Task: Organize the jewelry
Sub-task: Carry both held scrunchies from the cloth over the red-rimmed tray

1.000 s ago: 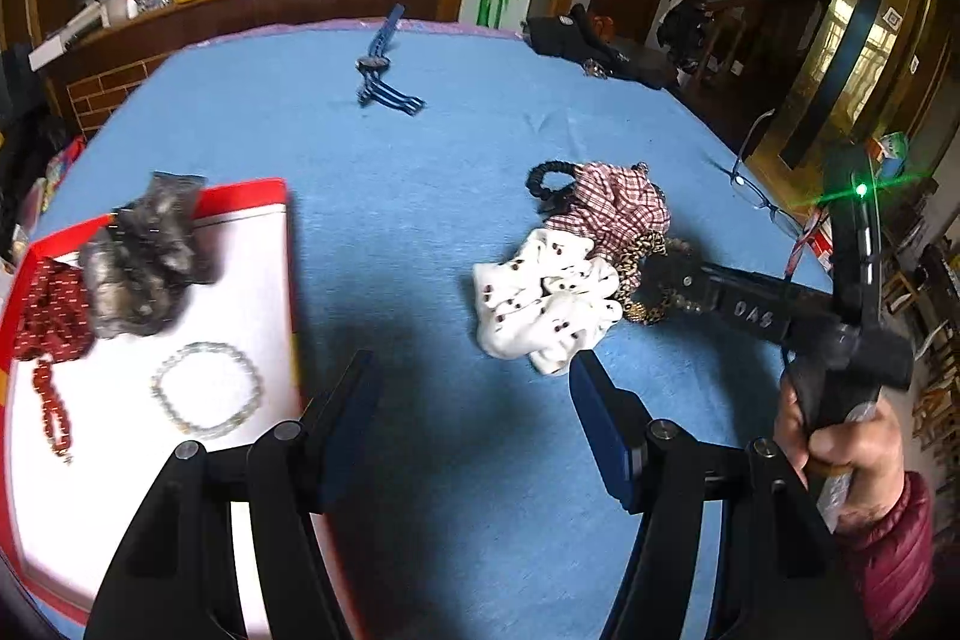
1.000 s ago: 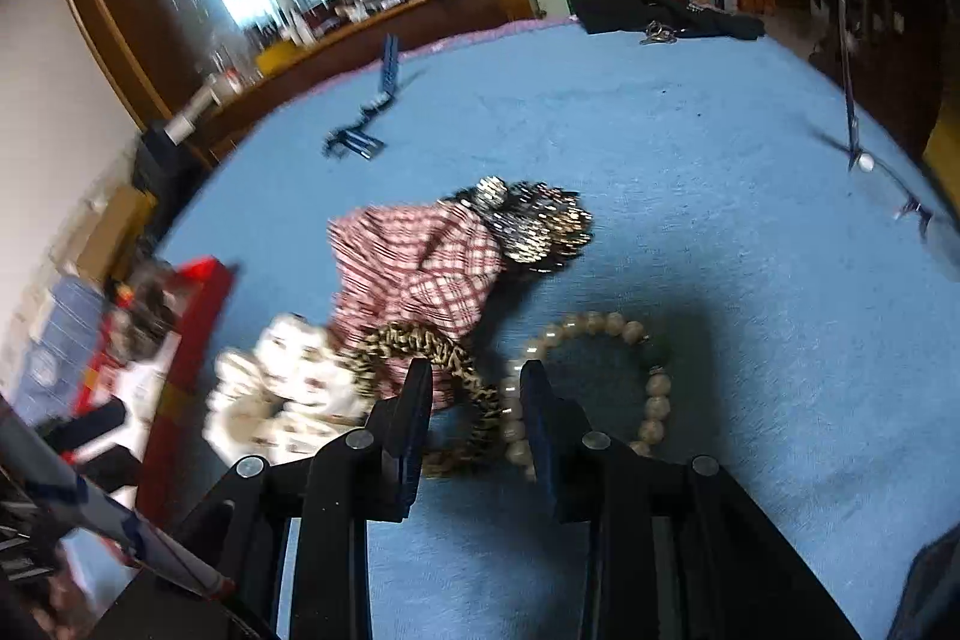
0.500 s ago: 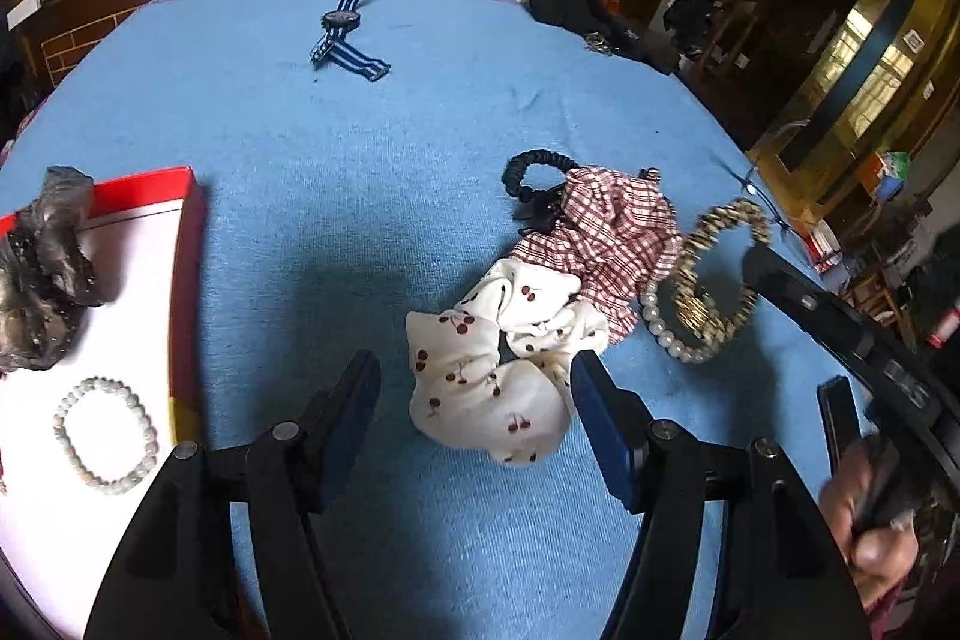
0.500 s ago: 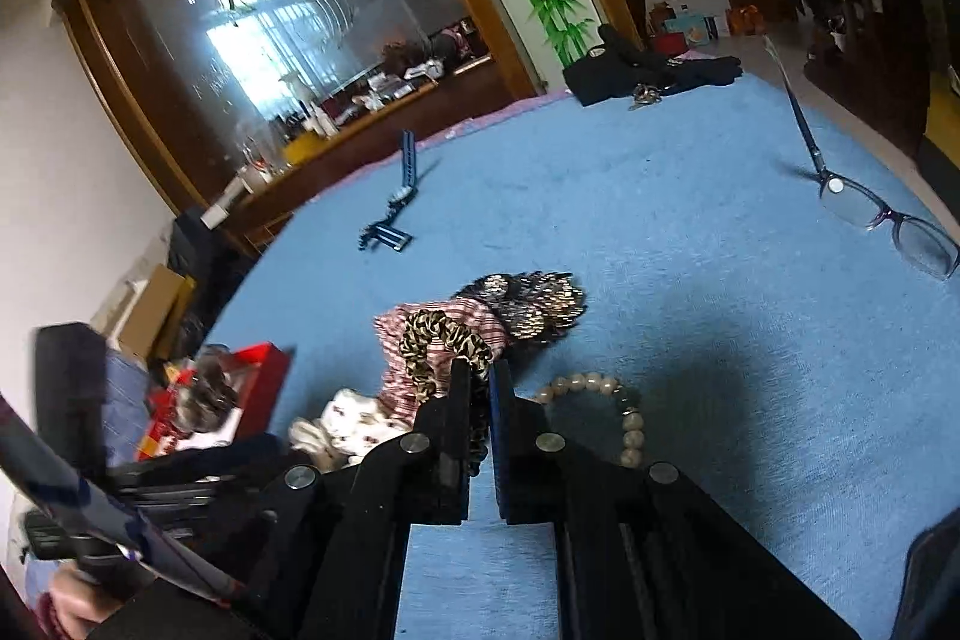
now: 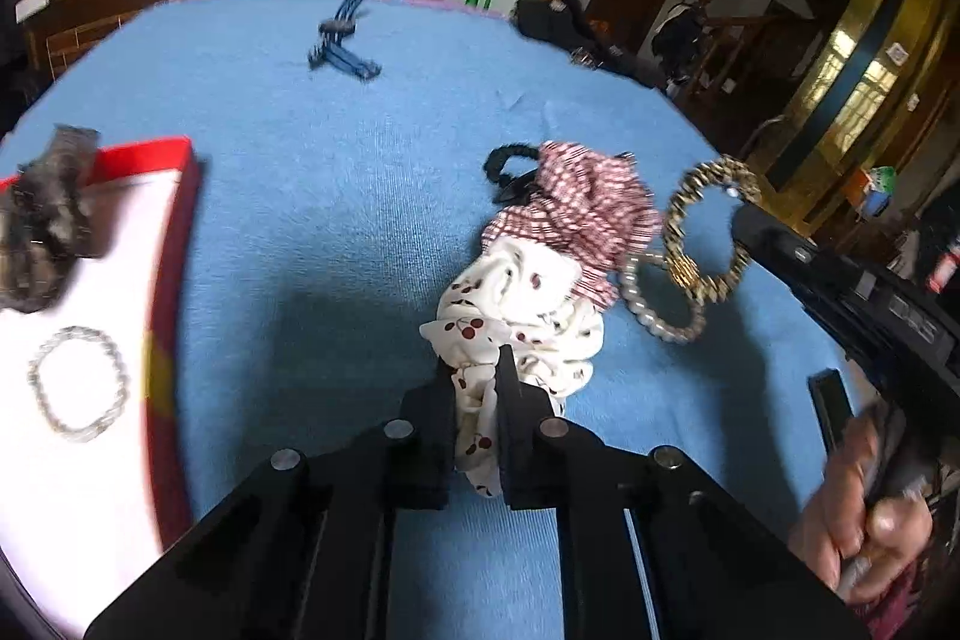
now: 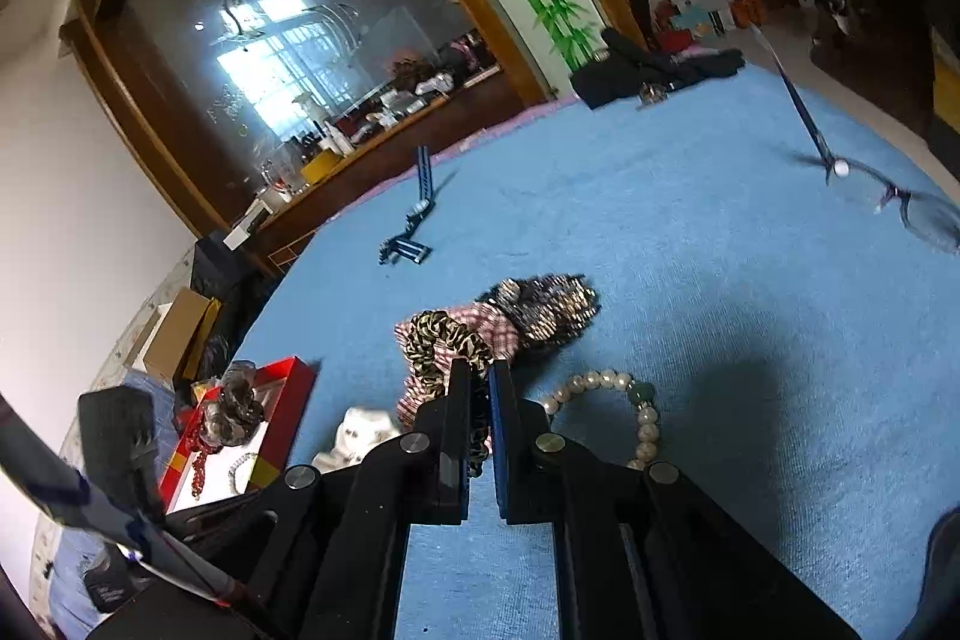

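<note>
My left gripper (image 5: pixel 477 376) is shut on the white cherry-print scrunchie (image 5: pixel 516 316) on the blue cloth. My right gripper (image 6: pixel 478 376) is shut on the leopard-print scrunchie (image 6: pixel 441 343), lifted off the cloth; it also shows in the left wrist view (image 5: pixel 708 226). A red plaid scrunchie (image 5: pixel 585 208) and a pearl bracelet (image 5: pixel 657 304) lie beside them. The red-rimmed white tray (image 5: pixel 174 244) at left holds a dark scrunchie (image 5: pixel 45 220) and a pale bead bracelet (image 5: pixel 78 382).
A black hair tie (image 5: pixel 510 166) lies behind the plaid scrunchie. A sequinned dark scrunchie (image 6: pixel 552 307) sits by it. A blue striped watch strap (image 5: pixel 342 40) lies farther back. Glasses (image 6: pixel 900 202) are at the right edge, dark items (image 6: pixel 648 67) at the far edge.
My left gripper moved forward and closed on the cherry-print scrunchie. My right gripper closed on the leopard-print scrunchie and lifted it off the pile.
</note>
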